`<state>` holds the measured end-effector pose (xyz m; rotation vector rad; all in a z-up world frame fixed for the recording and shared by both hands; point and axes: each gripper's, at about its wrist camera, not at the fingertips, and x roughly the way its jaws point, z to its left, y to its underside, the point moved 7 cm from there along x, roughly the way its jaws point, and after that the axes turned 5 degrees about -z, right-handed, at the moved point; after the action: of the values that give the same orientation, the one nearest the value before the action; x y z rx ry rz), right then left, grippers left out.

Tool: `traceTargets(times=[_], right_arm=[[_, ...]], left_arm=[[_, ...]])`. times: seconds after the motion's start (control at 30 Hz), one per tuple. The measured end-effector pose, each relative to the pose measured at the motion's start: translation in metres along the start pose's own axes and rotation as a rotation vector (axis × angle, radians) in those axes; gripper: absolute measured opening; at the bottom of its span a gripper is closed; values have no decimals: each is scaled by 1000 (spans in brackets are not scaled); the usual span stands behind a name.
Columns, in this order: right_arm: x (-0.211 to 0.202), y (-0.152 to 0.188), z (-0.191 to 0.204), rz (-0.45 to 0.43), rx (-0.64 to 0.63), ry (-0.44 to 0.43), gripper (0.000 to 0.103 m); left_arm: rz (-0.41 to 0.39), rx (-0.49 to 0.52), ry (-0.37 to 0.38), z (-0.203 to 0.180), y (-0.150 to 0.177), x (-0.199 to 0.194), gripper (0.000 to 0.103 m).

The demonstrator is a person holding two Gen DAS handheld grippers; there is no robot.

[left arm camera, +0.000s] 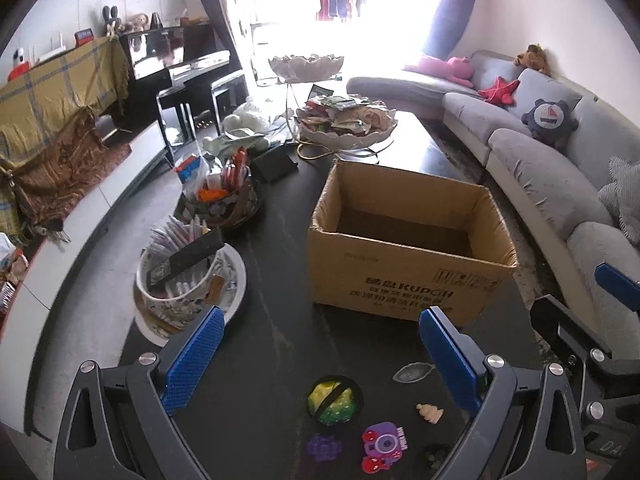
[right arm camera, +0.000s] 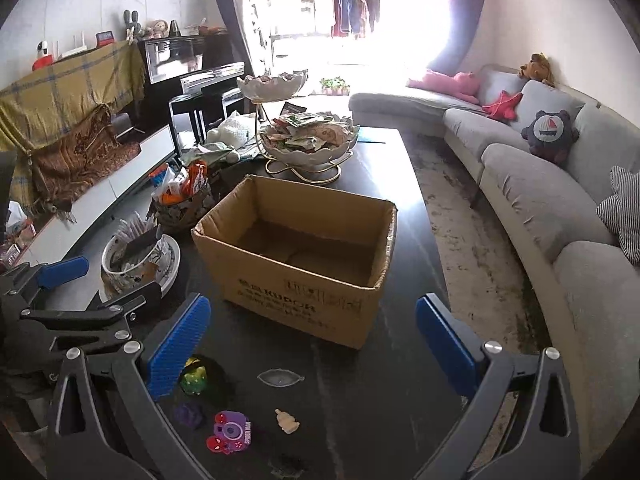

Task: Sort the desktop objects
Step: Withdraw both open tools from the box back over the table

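Dark glossy table (left arm camera: 280, 344): open brown cardboard box (left arm camera: 408, 240), centre of frame, apparently empty. Loose small items, lower centre, near the box's front wall: yellow-green bumpy ball with a black band (left arm camera: 334, 400); purple toy camera charm (left arm camera: 382, 446); cream figurine (left arm camera: 430, 413); purple flower-shaped piece (left arm camera: 323, 447); clear leaf-shaped dish (right arm camera: 280, 377). Left tool (left arm camera: 320, 354): blue pads spread wide, holding nothing, above the ball. Right tool (right arm camera: 312, 344): likewise spread, empty, above the dish and figurine. Risks, judged: the ball may roll from a closing grip; the flat dish may slide on the slick table; the two tools, close together, may collide over the cluster.
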<state>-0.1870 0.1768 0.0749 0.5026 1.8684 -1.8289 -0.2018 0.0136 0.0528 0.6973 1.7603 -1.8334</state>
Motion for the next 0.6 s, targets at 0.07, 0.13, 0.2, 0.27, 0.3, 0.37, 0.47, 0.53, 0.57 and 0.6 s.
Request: traceTargets(times=[0.07, 0.13, 0.2, 0.27, 0.3, 0.37, 0.47, 0.53, 0.57, 0.6], right_arm=[[-1, 1, 2, 2, -4, -2, 102], [-2, 3, 3, 5, -4, -5, 102], [-4, 5, 4, 8, -1, -12, 102], [-5, 7, 5, 10, 2, -18, 102], [-6, 8, 5, 10, 3, -20, 102], [-8, 10, 6, 11, 2, -21, 102], [-10, 14, 6, 17, 8, -26, 102], [-12, 17, 6, 23, 13, -29, 102], [-12, 18, 6, 24, 13, -30, 102], [-13, 19, 6, 26, 12, -31, 102]], left_arm=[[-3, 2, -11, 1, 2, -2, 97], [-2, 0, -13, 2, 3, -5, 97], [3, -5, -10, 3, 6, -6, 97], [8, -8, -9, 4, 9, -7, 97], [9, -9, -10, 4, 10, -8, 97], [10, -9, -12, 5, 12, -10, 97], [8, -8, -17, 5, 16, -13, 97], [7, -7, -21, 5, 18, -16, 97], [6, -7, -23, 5, 20, -17, 97], [6, -7, -24, 5, 21, -19, 97]])
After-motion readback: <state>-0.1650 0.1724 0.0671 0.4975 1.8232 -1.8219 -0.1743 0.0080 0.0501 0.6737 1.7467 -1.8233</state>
